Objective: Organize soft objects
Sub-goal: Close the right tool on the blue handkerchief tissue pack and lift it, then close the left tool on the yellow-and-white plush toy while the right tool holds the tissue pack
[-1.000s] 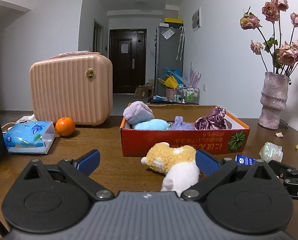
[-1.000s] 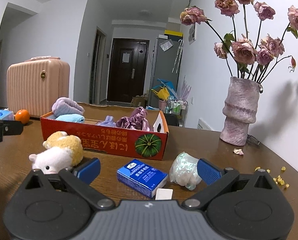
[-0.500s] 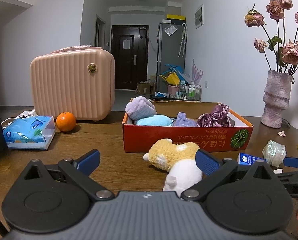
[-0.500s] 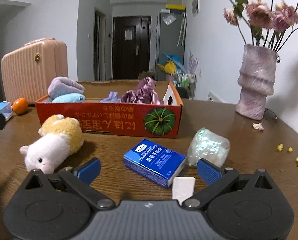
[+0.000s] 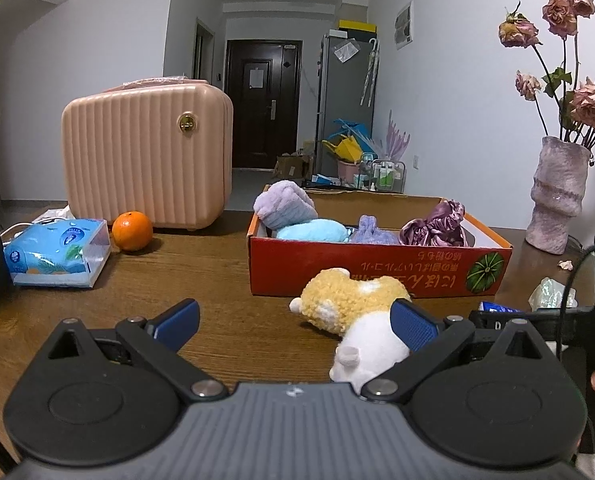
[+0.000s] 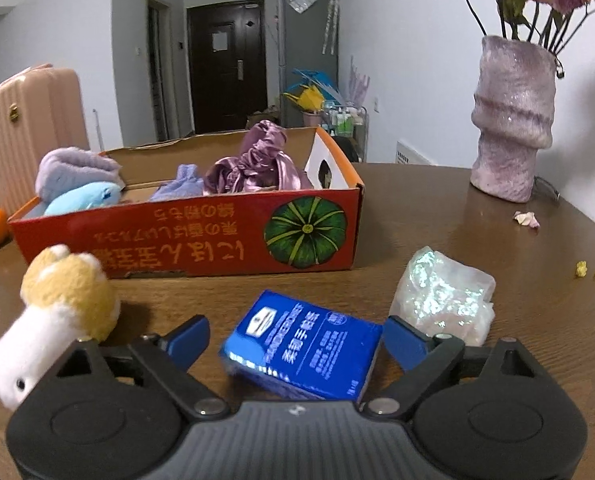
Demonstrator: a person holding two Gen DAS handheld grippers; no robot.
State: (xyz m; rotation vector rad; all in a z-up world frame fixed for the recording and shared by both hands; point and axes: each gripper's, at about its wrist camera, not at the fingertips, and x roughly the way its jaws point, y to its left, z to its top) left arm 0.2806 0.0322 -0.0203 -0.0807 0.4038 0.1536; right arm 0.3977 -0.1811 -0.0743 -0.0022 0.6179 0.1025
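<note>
The blue tissue pack (image 6: 303,354) lay on the wooden table (image 6: 437,216) between the fingers of our right gripper (image 6: 295,340), which had just been closing but did not yet press it. Our left gripper (image 5: 295,318) stood wide, the plush toy (image 5: 357,312) just beside its right finger, before the red box (image 5: 377,270).

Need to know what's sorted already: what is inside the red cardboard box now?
In the red cardboard box: a lilac plush, a light-blue plush, a small lavender cloth and a crumpled purple satin piece. The front wall hides the box floor and anything lower.
</note>
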